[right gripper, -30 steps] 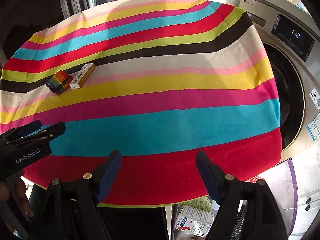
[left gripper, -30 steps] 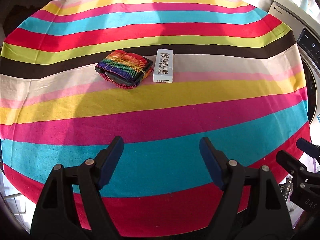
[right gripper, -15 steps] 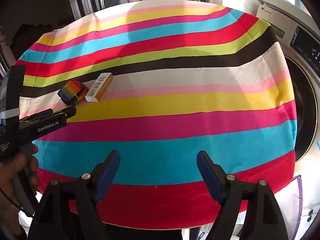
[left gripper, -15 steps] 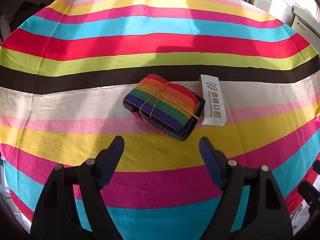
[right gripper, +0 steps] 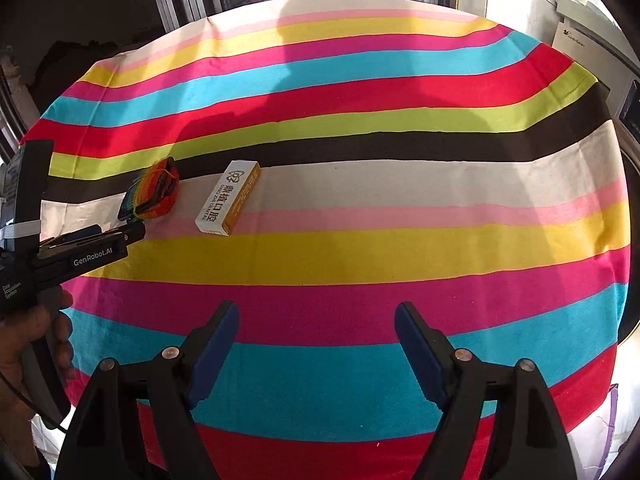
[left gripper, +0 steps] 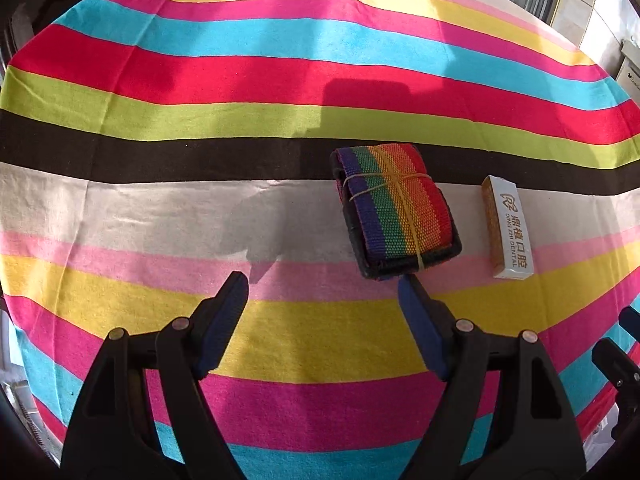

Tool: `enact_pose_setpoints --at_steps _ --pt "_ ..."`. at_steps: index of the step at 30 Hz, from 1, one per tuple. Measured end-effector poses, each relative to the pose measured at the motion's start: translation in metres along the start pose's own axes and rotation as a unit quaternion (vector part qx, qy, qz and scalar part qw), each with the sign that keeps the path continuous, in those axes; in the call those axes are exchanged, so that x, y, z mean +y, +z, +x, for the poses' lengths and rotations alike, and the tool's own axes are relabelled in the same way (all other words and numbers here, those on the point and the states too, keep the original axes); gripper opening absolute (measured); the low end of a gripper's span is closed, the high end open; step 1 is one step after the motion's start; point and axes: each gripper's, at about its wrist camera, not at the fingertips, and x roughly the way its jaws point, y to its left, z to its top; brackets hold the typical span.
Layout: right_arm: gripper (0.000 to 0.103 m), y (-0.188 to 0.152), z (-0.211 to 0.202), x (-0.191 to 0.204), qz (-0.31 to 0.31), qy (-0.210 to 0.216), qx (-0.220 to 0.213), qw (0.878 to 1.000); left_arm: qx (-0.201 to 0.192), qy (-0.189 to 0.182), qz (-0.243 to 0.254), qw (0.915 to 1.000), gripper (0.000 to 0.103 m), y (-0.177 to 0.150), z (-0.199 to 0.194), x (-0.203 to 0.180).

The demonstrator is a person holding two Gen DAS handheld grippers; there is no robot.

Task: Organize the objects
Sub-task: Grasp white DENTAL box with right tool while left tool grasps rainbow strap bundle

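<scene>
Sunlit and draped in a striped cloth [left gripper: 200, 208] of pink, yellow, cyan, red, lime, black and white bands, the table [right gripper: 400, 252] fills both wrist views, with a washing machine [right gripper: 628, 112] at its right edge and dark window frames behind. 2 things lie on the white band, side by side but not touching: a folded rainbow strap [left gripper: 396, 208] bound with a thin yellow elastic band, and to its right a narrow white and orange box [left gripper: 508, 228] printed with DING ZHI DENTAL. In the left wrist view, the left gripper [left gripper: 324, 292] hangs over the yellow and pink bands with its blue-padded fingers [left gripper: 224, 320] spread wide and nothing between them; the tip of its right finger shows just below the strap's near corner, though whether it touches I cannot tell. In the right wrist view, the right gripper [right gripper: 316, 320] sits farther back over the magenta and cyan bands, well apart from both things; its fingers have just been opening, stand wide and hold nothing. That same view shows the box [right gripper: 228, 204] lying at a slant with the strap [right gripper: 154, 192] to its left, and the left gripper's black body marked GenRobot.AI reaching in from the left edge toward the strap, held by a hand [right gripper: 28, 344] at the lower left. Soft shadows fall across the red and lime bands.
</scene>
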Motion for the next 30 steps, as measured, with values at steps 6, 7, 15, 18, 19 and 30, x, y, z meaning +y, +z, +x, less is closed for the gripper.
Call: enact_pose_setpoints --at_steps 6,7,15,18,19,30 --pt "0.081 0.023 0.019 0.034 -0.024 0.010 -0.004 1.000 -0.008 -0.062 -0.014 0.9979 0.092 0.009 -0.011 -0.010" --pt "0.081 0.025 0.020 0.037 -0.026 0.011 -0.005 1.000 -0.006 -0.061 -0.015 0.9980 0.092 0.013 -0.007 -0.012" --pt "0.081 0.038 0.036 0.051 -0.032 0.001 0.003 0.999 0.021 -0.042 -0.020 0.9987 0.091 0.038 0.029 -0.020" --pt "0.081 0.042 0.043 0.056 -0.036 -0.001 0.008 0.999 0.019 -0.071 0.000 0.9973 0.071 0.038 0.031 -0.021" --pt "0.081 0.044 0.045 0.058 -0.035 -0.001 0.009 0.999 0.020 -0.070 0.008 0.9973 0.067 0.038 0.030 -0.022" --pt "0.081 0.065 0.079 0.079 -0.045 -0.026 0.004 0.999 0.017 -0.030 0.009 0.9994 0.067 0.039 0.027 -0.001"
